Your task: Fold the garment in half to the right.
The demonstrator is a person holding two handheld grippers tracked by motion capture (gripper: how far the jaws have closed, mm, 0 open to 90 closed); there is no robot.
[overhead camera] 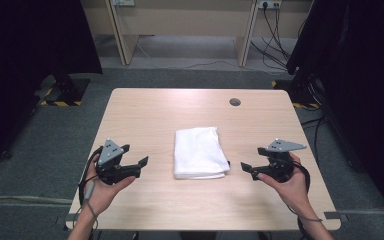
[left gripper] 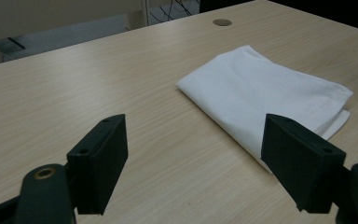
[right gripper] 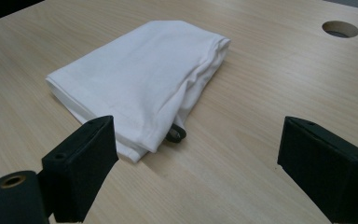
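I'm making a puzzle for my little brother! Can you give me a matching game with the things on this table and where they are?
Things:
1. folded white cloth
2. round hole
3. left gripper
4. right gripper

Places:
A. near the table's far edge
B. at the cloth's right side, jaws open
C. middle of the table
D. at the cloth's left side, jaws open

Pairs: 1-C, 2-A, 3-D, 4-B
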